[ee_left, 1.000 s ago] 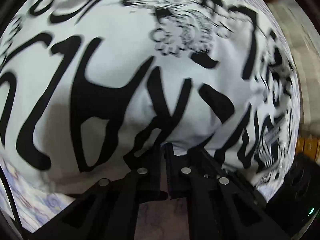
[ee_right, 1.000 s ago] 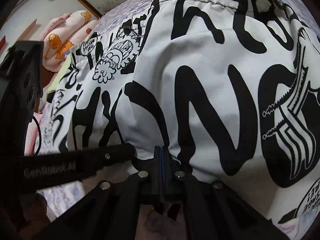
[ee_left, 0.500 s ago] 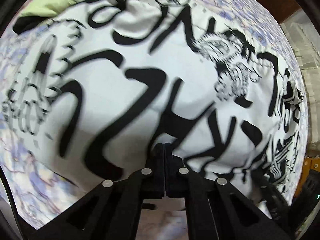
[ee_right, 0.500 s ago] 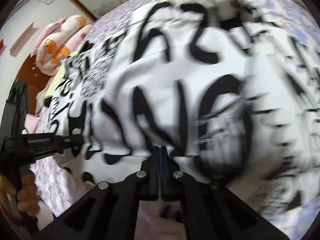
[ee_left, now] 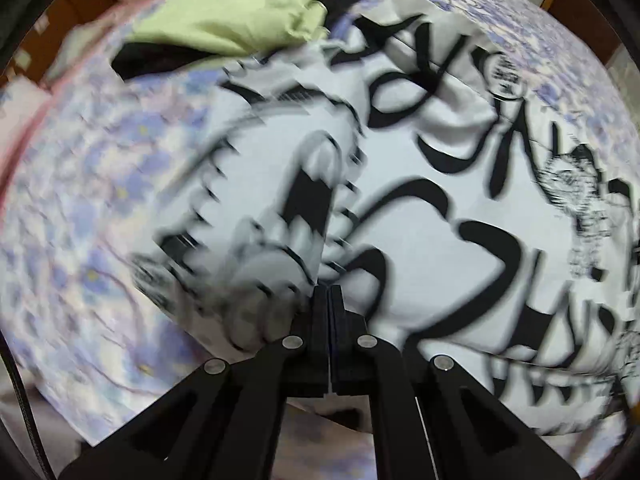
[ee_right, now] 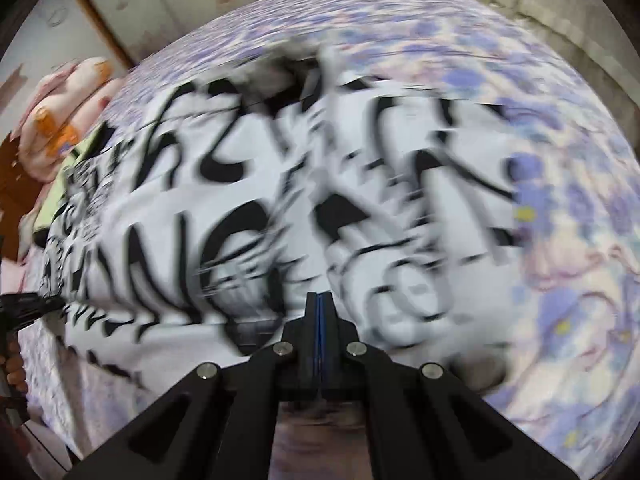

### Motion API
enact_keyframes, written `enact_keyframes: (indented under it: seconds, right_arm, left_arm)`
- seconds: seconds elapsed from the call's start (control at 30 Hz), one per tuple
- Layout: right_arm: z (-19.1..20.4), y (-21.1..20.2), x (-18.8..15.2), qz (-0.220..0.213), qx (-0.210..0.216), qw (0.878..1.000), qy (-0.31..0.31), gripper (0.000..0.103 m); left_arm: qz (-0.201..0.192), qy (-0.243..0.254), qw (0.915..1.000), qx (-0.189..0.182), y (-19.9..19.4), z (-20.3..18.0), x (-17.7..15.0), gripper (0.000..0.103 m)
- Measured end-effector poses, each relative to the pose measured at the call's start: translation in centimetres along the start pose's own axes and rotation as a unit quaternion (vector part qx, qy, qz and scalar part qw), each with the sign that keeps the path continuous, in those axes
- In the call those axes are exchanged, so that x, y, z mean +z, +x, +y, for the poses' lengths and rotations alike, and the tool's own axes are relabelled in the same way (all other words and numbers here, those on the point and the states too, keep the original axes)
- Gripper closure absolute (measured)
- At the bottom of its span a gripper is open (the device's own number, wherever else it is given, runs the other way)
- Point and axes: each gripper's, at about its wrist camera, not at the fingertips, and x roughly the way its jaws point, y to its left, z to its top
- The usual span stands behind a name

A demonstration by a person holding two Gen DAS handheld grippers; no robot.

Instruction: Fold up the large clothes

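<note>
Left gripper (ee_left: pixel 329 300) jaws pressed together on edge of white black-printed garment (ee_left: pixel 420 200), spread over floral bedsheet (ee_left: pixel 80 208); green cloth (ee_left: pixel 240 12) beyond

the garment's (ee_left: pixel 420 152) black lettering is blurred, unreadable.

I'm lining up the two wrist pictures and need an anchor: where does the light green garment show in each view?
Left wrist: the light green garment lies at top left, above the white printed garment.
Right wrist: only a sliver of it shows at the left edge, behind the white garment.
Shared landmark: the blue floral bedsheet under both garments.
</note>
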Motion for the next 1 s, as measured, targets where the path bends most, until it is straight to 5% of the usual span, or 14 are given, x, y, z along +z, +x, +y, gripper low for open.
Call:
enact_keyframes:
  seconds: [0.17, 0.53, 0.73, 1.0]
  right_arm:
    - [-2.4, -1.0, -0.2, -0.01, -0.022, 1.0, 0.0, 0.103]
    - [-1.0, -2.7, 0.0, -0.019, -0.082, 0.996, 0.017, 0.103]
    - [4.0, -6.2, 1.3, -0.078, -0.004, 0.997, -0.004, 0.103]
    - [13.5, -4.4, 1.4, -0.063, 0.116, 0.988, -0.077, 0.103]
  left_arm:
    - [-0.005, -0.014, 0.9999, 0.008, 1.1, 2.6, 2.5, 0.102]
    - [-0.015, -0.037, 0.9992, 0.002, 2.7, 7.5, 5.3, 0.102]
    - [-0.05, -0.013, 0.9952, -0.084, -1.8, 6.4, 7.0, 0.099]
    - [-0.015, 0.114, 0.9768, -0.181, -5.4, -3.9, 4.4, 0.099]
